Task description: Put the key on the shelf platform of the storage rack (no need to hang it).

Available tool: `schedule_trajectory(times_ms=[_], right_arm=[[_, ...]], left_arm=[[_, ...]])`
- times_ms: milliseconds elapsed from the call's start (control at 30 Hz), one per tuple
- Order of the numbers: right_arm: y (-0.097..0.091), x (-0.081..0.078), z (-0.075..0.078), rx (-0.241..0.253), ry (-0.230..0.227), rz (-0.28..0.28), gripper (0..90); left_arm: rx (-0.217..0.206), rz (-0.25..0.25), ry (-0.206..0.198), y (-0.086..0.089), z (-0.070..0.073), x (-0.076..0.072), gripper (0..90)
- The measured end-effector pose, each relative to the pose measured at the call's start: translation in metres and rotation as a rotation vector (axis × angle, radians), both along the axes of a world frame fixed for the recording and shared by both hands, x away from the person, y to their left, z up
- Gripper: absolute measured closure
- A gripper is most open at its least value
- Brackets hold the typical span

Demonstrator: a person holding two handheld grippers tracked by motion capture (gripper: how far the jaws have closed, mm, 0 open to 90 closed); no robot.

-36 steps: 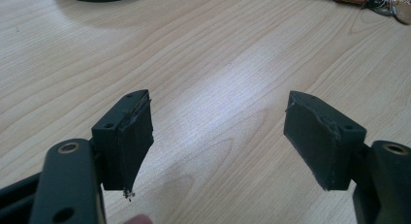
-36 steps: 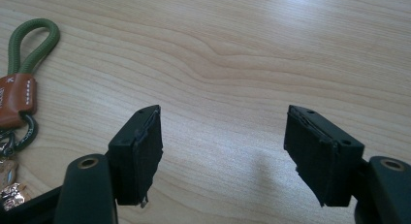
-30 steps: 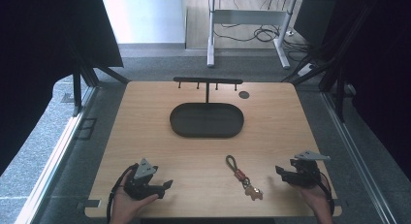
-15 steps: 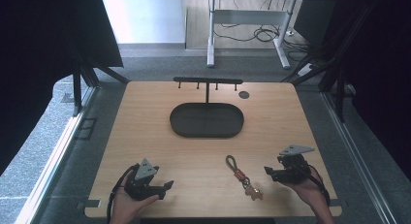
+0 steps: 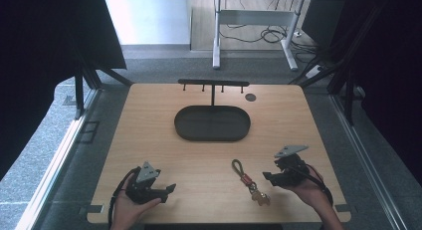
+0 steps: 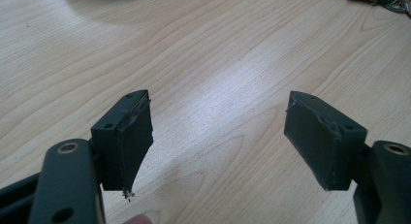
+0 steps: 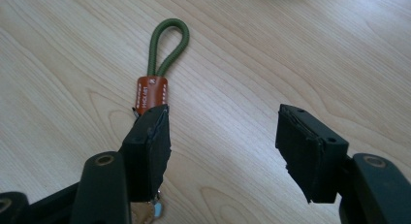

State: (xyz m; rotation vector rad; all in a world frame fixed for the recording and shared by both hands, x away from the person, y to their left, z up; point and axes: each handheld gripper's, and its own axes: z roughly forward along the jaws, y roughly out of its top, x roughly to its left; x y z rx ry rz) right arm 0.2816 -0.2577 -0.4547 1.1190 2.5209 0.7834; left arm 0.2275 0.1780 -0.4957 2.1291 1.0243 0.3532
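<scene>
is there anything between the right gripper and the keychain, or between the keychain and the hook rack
Nothing visible. The right gripper, jaws open, sits beside the keychain with bare table between. Toward the hook rack lies only the low oval tray, the rack's own base.

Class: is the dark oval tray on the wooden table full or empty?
Empty. The dark oval tray shows a bare flat bottom; the green-looped keychain lies outside it on the wooden table.

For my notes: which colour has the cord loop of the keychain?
Dark olive green; the cord loop shows best in the right gripper view, above a brown leather band.
</scene>
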Motion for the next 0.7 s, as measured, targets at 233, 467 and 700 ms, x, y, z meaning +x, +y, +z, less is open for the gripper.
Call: schedule_trajectory(times_ms=[233,467,700], right_arm=[[0.010,0.003,0.001,-0.006,0.012,0.012,38.8],[0.019,0.007,-0.006,-0.012,0.037,0.043,39.9],[0.026,0.007,-0.009,-0.016,0.043,0.056,40.1]], left_arm=[[0.001,-0.006,-0.002,0.000,0.001,0.000,26.2],[0.012,-0.019,0.007,-0.006,-0.003,0.000,26.2],[0.012,-0.023,0.002,-0.008,-0.001,-0.001,26.2]])
